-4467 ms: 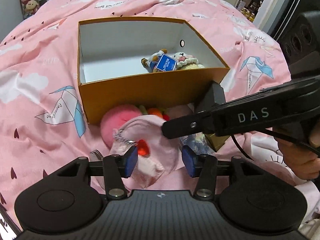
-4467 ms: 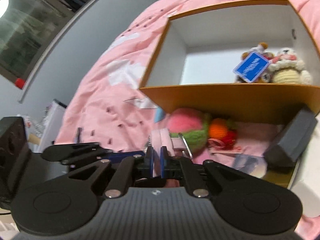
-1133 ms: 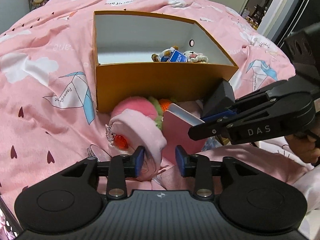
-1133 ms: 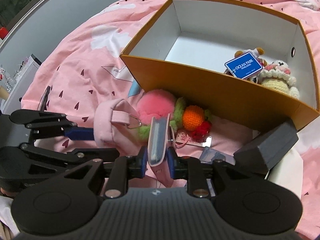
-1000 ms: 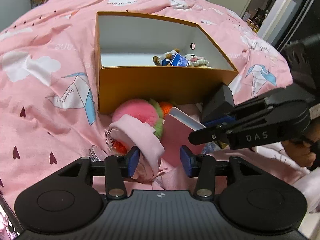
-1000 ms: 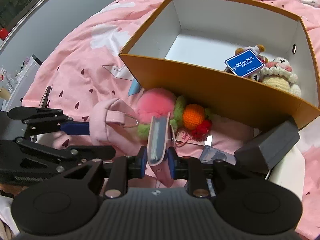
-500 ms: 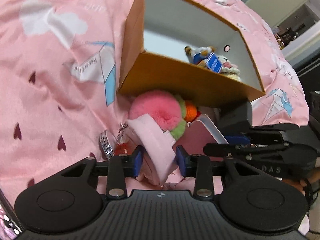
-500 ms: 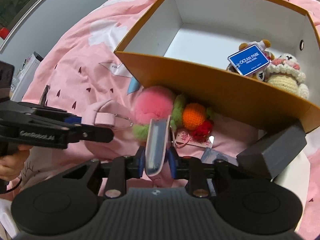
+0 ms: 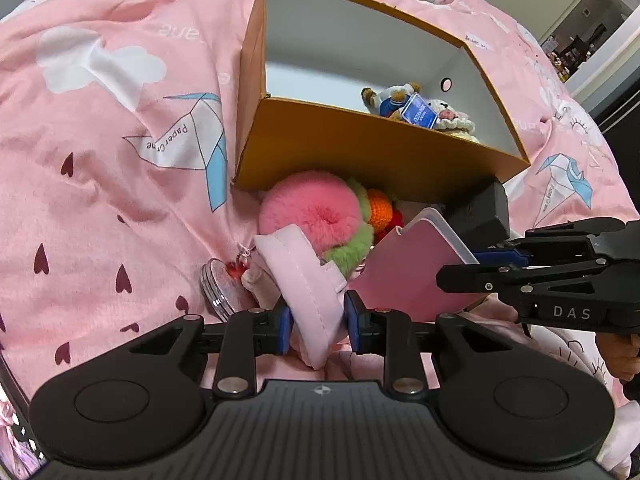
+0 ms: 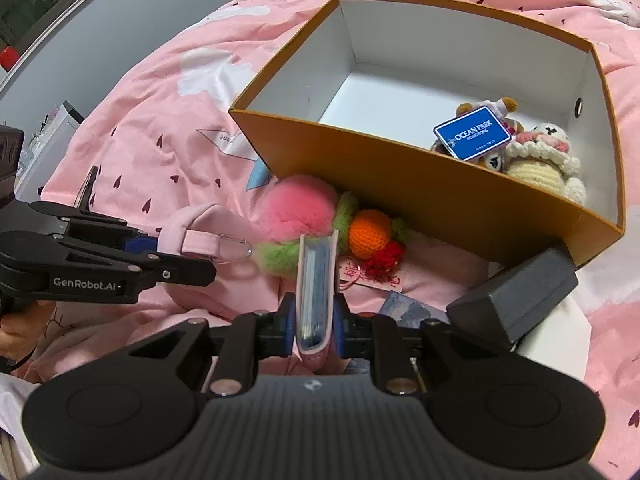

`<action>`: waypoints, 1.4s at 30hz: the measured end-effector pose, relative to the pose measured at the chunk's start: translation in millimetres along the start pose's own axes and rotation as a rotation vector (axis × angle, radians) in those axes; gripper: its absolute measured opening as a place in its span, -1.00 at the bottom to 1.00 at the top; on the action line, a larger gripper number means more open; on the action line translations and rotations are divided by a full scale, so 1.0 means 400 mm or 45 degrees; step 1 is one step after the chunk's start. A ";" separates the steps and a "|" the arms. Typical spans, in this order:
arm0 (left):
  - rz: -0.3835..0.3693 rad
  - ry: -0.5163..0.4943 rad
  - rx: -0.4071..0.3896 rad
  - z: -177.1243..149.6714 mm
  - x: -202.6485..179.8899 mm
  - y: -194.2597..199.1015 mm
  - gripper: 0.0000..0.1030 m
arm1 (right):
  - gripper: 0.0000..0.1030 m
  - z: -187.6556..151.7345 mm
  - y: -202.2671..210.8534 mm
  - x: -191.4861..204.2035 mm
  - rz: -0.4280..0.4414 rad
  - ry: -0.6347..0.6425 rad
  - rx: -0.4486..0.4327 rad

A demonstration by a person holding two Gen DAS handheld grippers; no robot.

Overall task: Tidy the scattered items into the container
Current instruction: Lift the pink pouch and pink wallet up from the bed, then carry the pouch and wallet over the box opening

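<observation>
Your left gripper (image 9: 316, 322) has just been closing and its pads now clamp the pale pink pouch (image 9: 304, 276), which it only straddled a second ago. Your right gripper (image 10: 312, 322) still pinches the pink case (image 10: 314, 280) upright. Both sit on the pink bedspread (image 9: 100, 152) just in front of the orange box (image 10: 400, 168), with a doorway (image 9: 576, 36) beyond the bed.

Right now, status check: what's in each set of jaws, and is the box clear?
Left gripper just closing on pale pink pouch. Right gripper shut on pink wallet. Orange box open, two plush toys in corner.
</observation>
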State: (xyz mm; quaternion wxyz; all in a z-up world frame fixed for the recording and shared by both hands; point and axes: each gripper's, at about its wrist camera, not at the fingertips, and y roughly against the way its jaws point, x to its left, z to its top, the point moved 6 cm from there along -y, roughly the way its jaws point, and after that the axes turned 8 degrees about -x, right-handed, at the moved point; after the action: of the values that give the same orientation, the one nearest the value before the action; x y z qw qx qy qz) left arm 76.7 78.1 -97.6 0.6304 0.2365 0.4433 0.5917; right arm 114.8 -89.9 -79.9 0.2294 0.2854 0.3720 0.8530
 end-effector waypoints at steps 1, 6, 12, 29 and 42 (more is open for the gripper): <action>0.001 -0.010 -0.014 0.000 -0.004 0.005 -0.46 | -0.62 0.000 0.006 0.001 -0.001 0.002 -0.008; 0.007 -0.067 -0.093 0.012 -0.030 0.049 -0.52 | -0.63 0.016 0.056 0.003 -0.002 0.012 -0.066; -0.041 -0.125 -0.188 0.044 -0.073 0.115 -0.54 | -0.63 0.046 0.135 0.000 -0.021 0.005 -0.167; -0.218 -0.264 -0.530 0.252 -0.231 0.221 -0.55 | -0.64 0.203 0.356 -0.020 -0.092 0.040 -0.555; -0.193 -0.246 -0.603 0.389 -0.251 0.063 -0.55 | -0.64 0.306 0.260 -0.180 -0.283 -0.017 -0.578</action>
State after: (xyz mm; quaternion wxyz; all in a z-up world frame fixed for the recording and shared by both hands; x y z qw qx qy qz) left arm 203.1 22.0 28.1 0.7501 0.1040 0.2465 0.6048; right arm 229.3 -136.0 45.5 0.3824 0.1894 0.1986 0.8823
